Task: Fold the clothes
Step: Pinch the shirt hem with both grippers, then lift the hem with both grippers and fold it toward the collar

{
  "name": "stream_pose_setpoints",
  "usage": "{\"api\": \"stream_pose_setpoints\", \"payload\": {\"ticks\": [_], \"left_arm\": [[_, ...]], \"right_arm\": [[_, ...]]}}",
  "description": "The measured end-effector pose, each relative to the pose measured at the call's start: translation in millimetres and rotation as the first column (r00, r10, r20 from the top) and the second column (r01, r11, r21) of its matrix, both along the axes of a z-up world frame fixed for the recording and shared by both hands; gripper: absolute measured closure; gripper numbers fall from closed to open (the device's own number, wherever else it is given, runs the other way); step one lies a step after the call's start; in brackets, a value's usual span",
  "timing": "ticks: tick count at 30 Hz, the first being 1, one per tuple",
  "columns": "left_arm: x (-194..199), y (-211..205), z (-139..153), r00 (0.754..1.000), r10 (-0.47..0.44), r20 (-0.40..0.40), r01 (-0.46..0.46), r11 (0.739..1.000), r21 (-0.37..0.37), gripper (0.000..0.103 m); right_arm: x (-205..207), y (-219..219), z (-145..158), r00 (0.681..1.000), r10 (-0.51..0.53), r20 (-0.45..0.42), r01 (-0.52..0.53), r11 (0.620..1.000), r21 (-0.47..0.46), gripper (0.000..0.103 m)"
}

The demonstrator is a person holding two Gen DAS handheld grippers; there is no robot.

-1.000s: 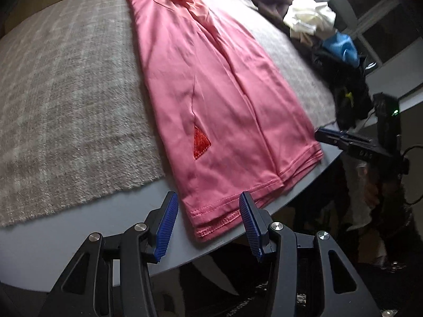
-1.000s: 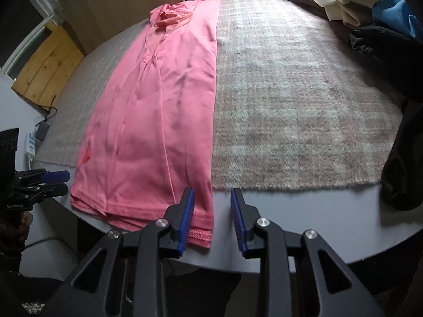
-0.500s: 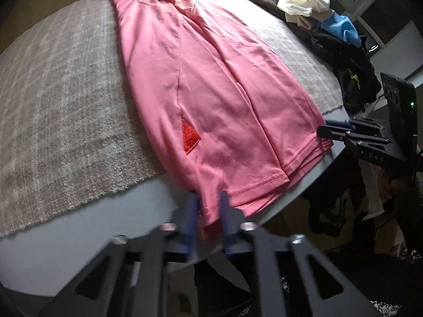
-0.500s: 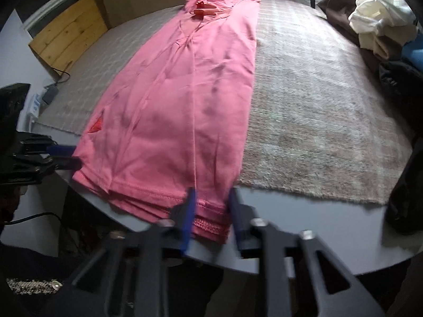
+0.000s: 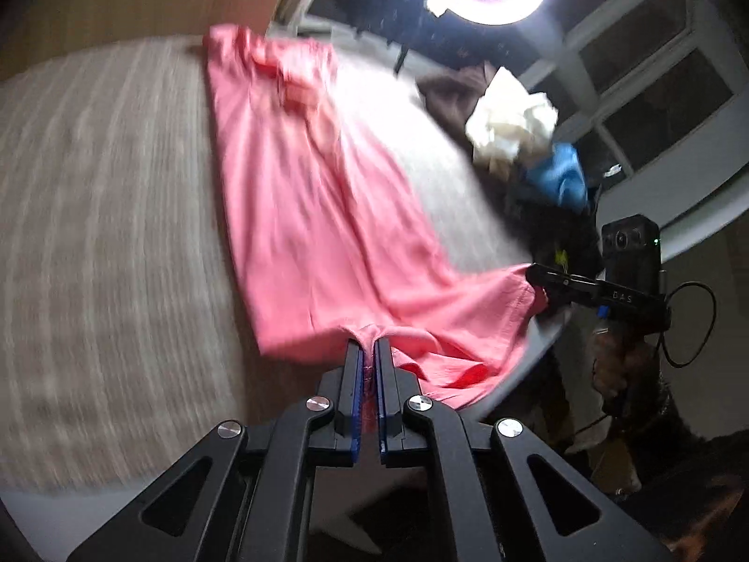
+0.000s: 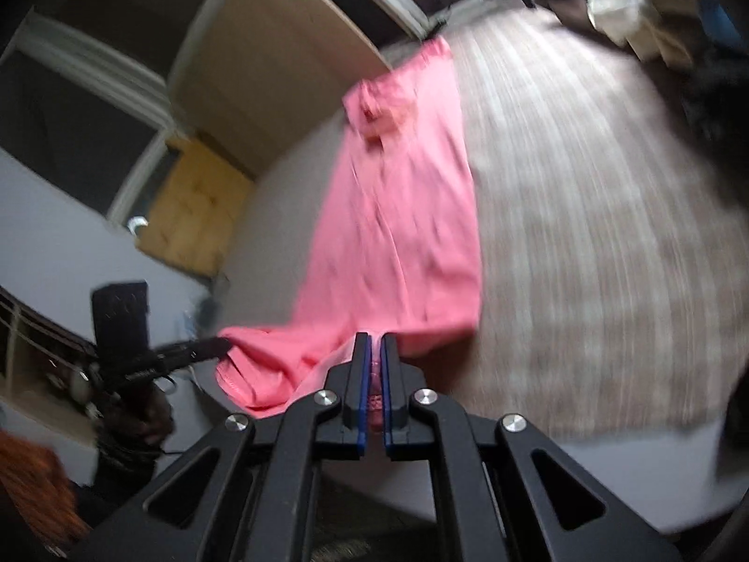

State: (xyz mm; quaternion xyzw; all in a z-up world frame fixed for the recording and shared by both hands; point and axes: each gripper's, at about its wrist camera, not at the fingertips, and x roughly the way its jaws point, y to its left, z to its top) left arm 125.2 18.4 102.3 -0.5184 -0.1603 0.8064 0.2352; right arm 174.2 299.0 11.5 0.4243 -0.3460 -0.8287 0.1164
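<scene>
Item: pink shirt (image 5: 299, 215), a long narrow strip on the checked blanket (image 5: 93, 234), collar end at 12 o'clock.

Hold: left gripper (image 5: 368, 351) and right gripper (image 6: 375, 344) each pinched on a hem corner, cloth bunched between the blue pads; the hem hangs lifted between them.

Handling, as judged: keep both corners level and taut, carry them toward 12 o'clock together, land hem square on collar.

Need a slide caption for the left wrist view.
Left gripper clamped on the pink shirt's hem, right gripper pinching the far corner, above the rug.
</scene>
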Motion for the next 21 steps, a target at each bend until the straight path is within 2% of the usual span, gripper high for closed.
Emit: {"api": "stream_pose_setpoints", "payload": {"ticks": [2,5,7,8,9,10,11,13,14,15,16,18,20,21], "left_arm": [[-26.5,-2.5,6.2,1.0,0.008,-0.031,-0.008,1.0,-0.019,0.099],[-70.8,-4.5,4.7,0.998,0.018,-0.052,-0.02,0.999,-0.036,0.099],[-102.5,-8.7,-3.9,0.998,0.028,-0.055,-0.03,0.999,-0.038,0.098],[-122.9,-12.0,-14.2,0.997,0.054,-0.048,-0.057,0.996,-0.064,0.094],[-143.9,-14.3,-29.0,0.996,0.086,-0.012,-0.087,0.99,-0.11,0.089],[-163.1,-17.3,-42.7,0.992,0.12,0.026,-0.115,0.982,-0.148,0.078],[-173.6,-23.3,-51.0,0.986,0.152,0.072,-0.141,0.98,-0.142,0.075],[-192.1,-34.5,-65.2,0.966,0.209,0.153,-0.189,0.973,-0.133,0.075],[-187.8,-36.4,-59.8,0.971,0.205,0.126,-0.189,0.973,-0.129,0.07],[-183.5,-38.3,-54.4,0.974,0.201,0.099,-0.188,0.974,-0.126,0.062],[-178.9,-39.4,-49.1,0.978,0.196,0.073,-0.185,0.974,-0.127,0.059],[-166.6,-33.0,-42.9,0.987,0.153,0.041,-0.145,0.976,-0.161,0.058],[-157.6,-21.2,-44.1,0.997,0.076,0.022,-0.071,0.981,-0.182,0.057],[-157.0,-14.4,-45.4,0.999,0.05,0.017,-0.045,0.974,-0.22,0.057]], "right_arm": [[-24.5,13.0,11.1,0.999,-0.011,-0.031,0.011,1.0,-0.02,0.099],[-72.3,23.8,19.2,0.999,-0.002,-0.054,0.003,1.0,0.009,0.099],[-106.5,28.5,15.1,0.999,0.014,-0.045,-0.013,1.0,0.016,0.099],[-128.6,33.5,6.7,0.999,0.031,-0.034,-0.031,0.999,0.01,0.099],[-157.7,34.9,-7.2,0.999,0.042,0.007,-0.043,0.999,0.032,0.099],[-180.6,41.7,-19.7,0.996,0.03,0.089,-0.037,0.996,0.081,0.095],[-200.0,48.6,-30.8,0.987,0.016,0.162,-0.035,0.993,0.116,0.088],[-217.9,62.6,-43.3,0.969,0.003,0.247,-0.029,0.995,0.1,0.088],[-218.5,68.7,-41.4,0.972,0.006,0.234,-0.025,0.996,0.081,0.086],[-215.4,70.1,-35.5,0.978,0.009,0.207,-0.031,0.994,0.104,0.083],[-210.6,68.3,-28.2,0.984,0.025,0.177,-0.05,0.988,0.144,0.082],[-202.1,64.7,-16.1,0.99,0.061,0.125,-0.087,0.972,0.216,0.082],[-201.3,61.8,-21.4,0.986,0.107,0.124,-0.135,0.96,0.244,0.082],[-200.9,60.3,-24.0,0.984,0.129,0.124,-0.158,0.953,0.258,0.082]]}}
